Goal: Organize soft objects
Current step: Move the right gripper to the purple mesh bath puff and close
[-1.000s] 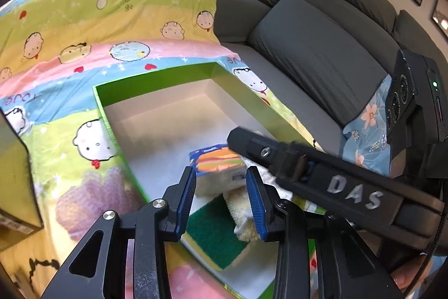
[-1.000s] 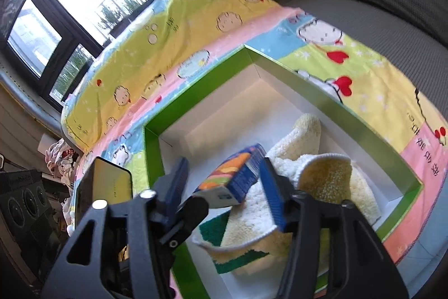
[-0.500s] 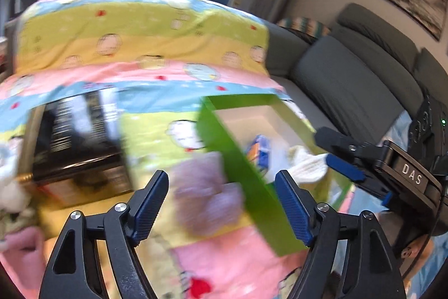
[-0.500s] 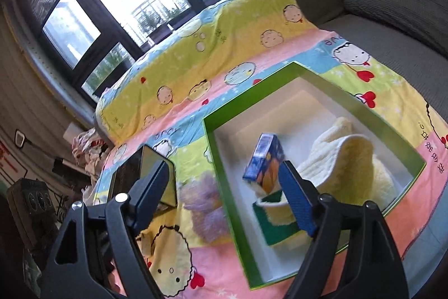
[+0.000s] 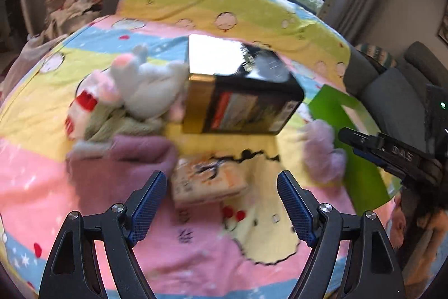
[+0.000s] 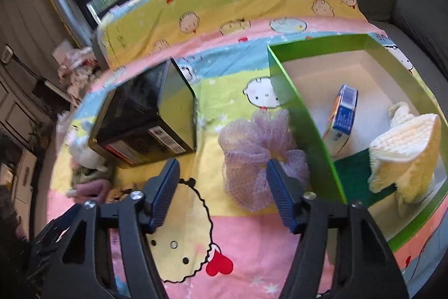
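- "DAS" in pale capitals on the black body of the right claw (image 5: 364, 149), seen at the right edge of the left wrist view.
- black box (image 6: 145, 128): white barcode-type sticker and a red label on its side, print too small to read.
- blue and orange carton (image 6: 340, 121) in the green box (image 6: 296, 105): white print on the blue face, unreadable.
- printed packet (image 5: 208, 180) on the cartoon sheet (image 6: 224, 7): dark lettering, motion-blurred, unreadable.
- cartoon sheet: small handwritten-style marks near the far edge and at the green box's far corner, not legible.
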Action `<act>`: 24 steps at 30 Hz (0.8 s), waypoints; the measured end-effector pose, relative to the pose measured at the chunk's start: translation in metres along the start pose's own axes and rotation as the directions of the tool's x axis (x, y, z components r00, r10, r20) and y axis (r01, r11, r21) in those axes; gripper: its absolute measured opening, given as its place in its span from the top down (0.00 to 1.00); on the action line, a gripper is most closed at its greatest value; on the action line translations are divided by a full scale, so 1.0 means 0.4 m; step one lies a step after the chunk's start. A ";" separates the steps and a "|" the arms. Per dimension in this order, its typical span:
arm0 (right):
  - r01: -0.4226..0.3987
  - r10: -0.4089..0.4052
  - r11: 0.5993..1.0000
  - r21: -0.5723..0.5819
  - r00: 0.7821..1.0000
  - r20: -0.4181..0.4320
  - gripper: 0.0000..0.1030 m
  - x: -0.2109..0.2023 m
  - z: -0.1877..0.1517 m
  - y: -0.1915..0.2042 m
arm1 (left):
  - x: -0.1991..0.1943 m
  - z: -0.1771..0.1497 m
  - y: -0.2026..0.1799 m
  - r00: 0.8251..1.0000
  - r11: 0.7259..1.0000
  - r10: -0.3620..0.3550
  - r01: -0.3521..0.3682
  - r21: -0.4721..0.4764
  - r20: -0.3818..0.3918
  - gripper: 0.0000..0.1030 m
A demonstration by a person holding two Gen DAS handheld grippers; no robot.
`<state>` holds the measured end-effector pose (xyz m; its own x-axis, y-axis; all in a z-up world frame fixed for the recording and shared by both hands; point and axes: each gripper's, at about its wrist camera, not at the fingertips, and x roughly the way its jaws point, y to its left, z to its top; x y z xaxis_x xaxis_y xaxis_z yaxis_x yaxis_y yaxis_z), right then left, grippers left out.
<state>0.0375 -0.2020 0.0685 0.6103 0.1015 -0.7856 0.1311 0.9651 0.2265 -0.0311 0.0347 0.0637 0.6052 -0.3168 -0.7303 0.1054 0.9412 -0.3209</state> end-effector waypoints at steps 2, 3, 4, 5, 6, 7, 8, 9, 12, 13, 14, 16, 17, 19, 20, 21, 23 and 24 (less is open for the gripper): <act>0.041 -0.041 0.999 0.001 0.998 -0.038 0.51 0.047 -0.002 0.003 | 0.010 -0.007 0.014 1.000 1.000 0.011 -0.011 -0.005 -0.006 0.21; 0.054 -0.054 0.999 0.002 0.997 -0.053 0.52 0.065 -0.001 0.003 | 0.017 -0.013 0.027 1.000 1.000 0.017 -0.017 -0.011 -0.012 0.21; 0.068 -0.068 0.998 -0.002 0.995 -0.068 0.55 0.083 -0.004 0.005 | 0.022 -0.014 0.029 1.000 1.000 0.016 -0.017 -0.015 -0.014 0.21; 0.084 -0.084 0.996 -0.012 0.994 -0.076 0.56 0.097 -0.009 0.012 | 0.028 -0.018 0.044 1.000 1.000 0.011 -0.012 -0.029 -0.021 0.21; 0.099 -0.101 0.995 -0.026 0.992 -0.079 0.57 0.109 -0.012 0.016 | 0.035 -0.020 0.053 1.000 0.999 0.008 -0.009 -0.040 -0.029 0.21; 0.114 -0.117 0.993 -0.044 0.990 -0.079 0.57 0.119 -0.013 0.021 | 0.036 -0.024 0.062 0.999 0.999 0.009 -0.011 -0.051 -0.037 0.21; 0.128 -0.133 0.990 -0.062 0.988 -0.076 0.57 0.129 -0.014 0.025 | 0.040 -0.026 0.069 0.999 0.998 0.015 -0.017 -0.060 -0.045 0.21; 0.140 -0.145 0.987 -0.074 0.987 -0.074 0.58 0.136 -0.016 0.029 | 0.038 -0.031 0.075 0.999 0.998 0.020 -0.023 -0.064 -0.048 0.21; 0.182 -0.189 0.979 -0.087 0.979 -0.078 0.70 0.157 -0.022 0.025 | 0.035 -0.033 0.078 0.999 0.997 0.021 -0.024 -0.070 -0.046 0.21; 0.195 -0.202 0.977 -0.086 0.976 -0.083 0.80 0.163 -0.022 0.021 | 0.034 -0.033 0.081 0.999 0.997 0.015 -0.018 -0.072 -0.047 0.21; 0.203 -0.211 0.975 -0.088 0.973 -0.089 0.89 0.169 -0.025 0.020 | 0.034 -0.033 0.083 0.999 0.997 0.009 -0.013 -0.076 -0.049 0.21; 0.173 -0.179 0.982 -0.071 0.980 -0.089 0.95 0.167 -0.027 0.011 | 0.032 -0.033 0.088 0.999 0.996 0.007 -0.011 -0.085 -0.048 0.21; 0.143 -0.148 0.988 -0.055 0.985 -0.092 0.97 0.162 -0.029 0.007 | 0.030 -0.032 0.090 0.999 0.996 0.009 -0.013 -0.088 -0.046 0.21; 0.018 -0.017 1.000 0.006 0.994 -0.109 0.97 0.142 -0.034 -0.009 | 0.028 -0.031 0.096 0.999 0.996 0.007 -0.011 -0.092 -0.044 0.21; -0.027 0.029 0.999 0.026 0.993 -0.116 0.98 0.137 -0.038 -0.012 | 0.026 -0.031 0.100 0.999 0.995 0.005 -0.009 -0.095 -0.044 0.21; -0.101 0.108 0.993 0.055 0.986 -0.126 0.98 0.125 -0.044 -0.016 | 0.024 -0.030 0.103 0.999 0.995 0.004 -0.008 -0.100 -0.042 0.21; -0.183 0.191 0.980 0.076 0.974 -0.123 0.98 0.100 -0.060 -0.006 | 0.020 -0.029 0.104 0.999 0.995 0.004 -0.008 -0.103 -0.039 0.21; -0.209 0.218 0.975 0.078 0.968 -0.124 0.98 0.090 -0.071 0.001 | 0.018 -0.029 0.105 0.999 0.994 0.004 -0.008 -0.105 -0.037 0.21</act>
<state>0.0372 -0.1912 0.0241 0.5221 0.3384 -0.7829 0.0614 0.9007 0.4302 -0.0315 0.0707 0.0380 0.5758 -0.3173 -0.7535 0.0173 0.9262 -0.3767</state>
